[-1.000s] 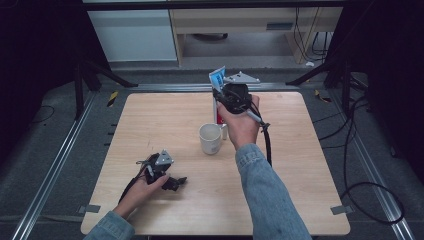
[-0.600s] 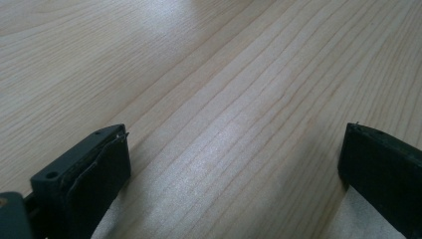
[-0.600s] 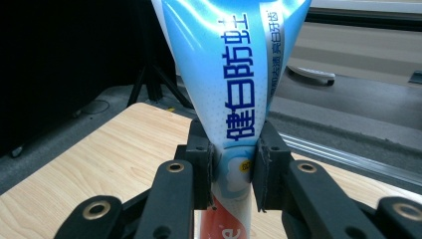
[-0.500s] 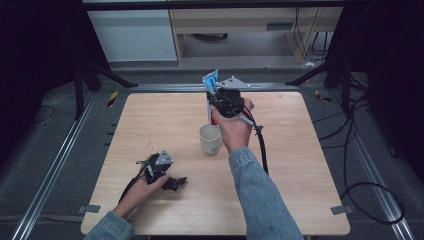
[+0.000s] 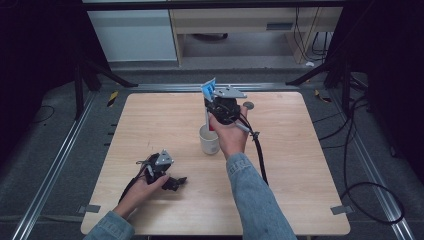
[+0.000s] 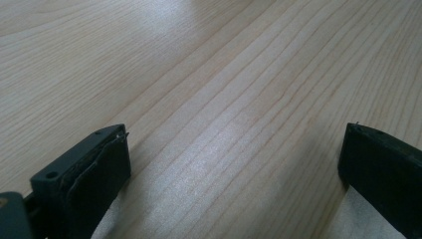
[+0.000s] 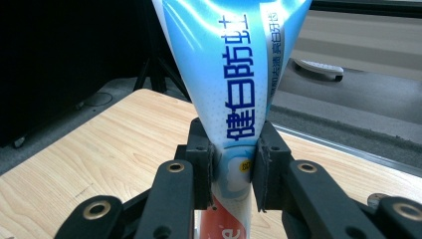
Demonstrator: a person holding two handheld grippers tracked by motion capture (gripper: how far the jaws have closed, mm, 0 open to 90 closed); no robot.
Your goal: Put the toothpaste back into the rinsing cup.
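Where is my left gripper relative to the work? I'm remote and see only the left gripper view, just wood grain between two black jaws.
Observer: The left gripper rests on the light wooden table near its front left, apart from everything else.
Operator: What is the other hand doing?
Observer: The right gripper is shut on a blue-and-white toothpaste tube with a red lower end, held upright.
Operator: Upright over what?
Observer: In the high view, the tube's lower end is at the mouth of a white ceramic mug near the table's middle.
Operator: Anything else nearby?
Observer: A small round grey disc lies on the table behind the right gripper.
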